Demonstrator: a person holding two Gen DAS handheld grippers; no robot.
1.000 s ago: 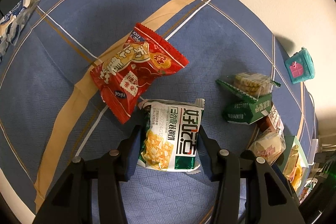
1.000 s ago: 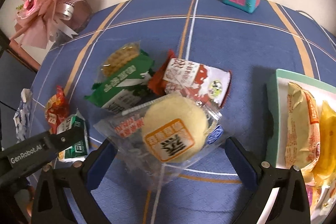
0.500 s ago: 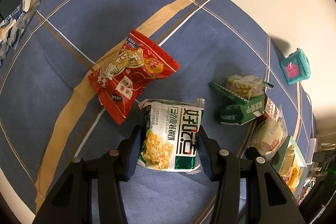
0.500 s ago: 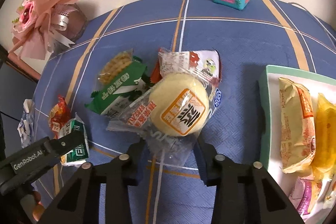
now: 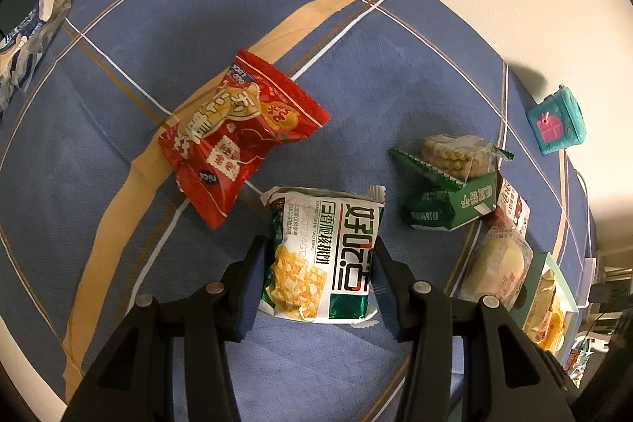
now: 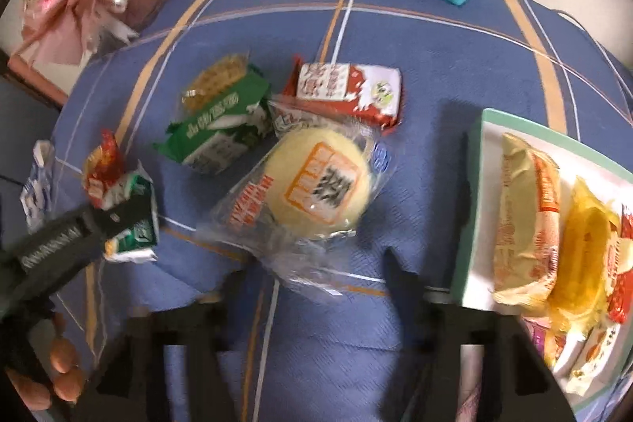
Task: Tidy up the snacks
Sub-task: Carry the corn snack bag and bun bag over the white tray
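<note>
The left gripper [image 5: 318,256] is clamped on the green-and-white snack packet [image 5: 322,256]. The right gripper [image 6: 312,271], blurred, has its jaws apart, the wrapped bun [image 6: 316,184] just ahead of them on the cloth. Looks like mid-pickup; next each snack needs carrying to the tray [image 6: 474,192] at its right.
</note>
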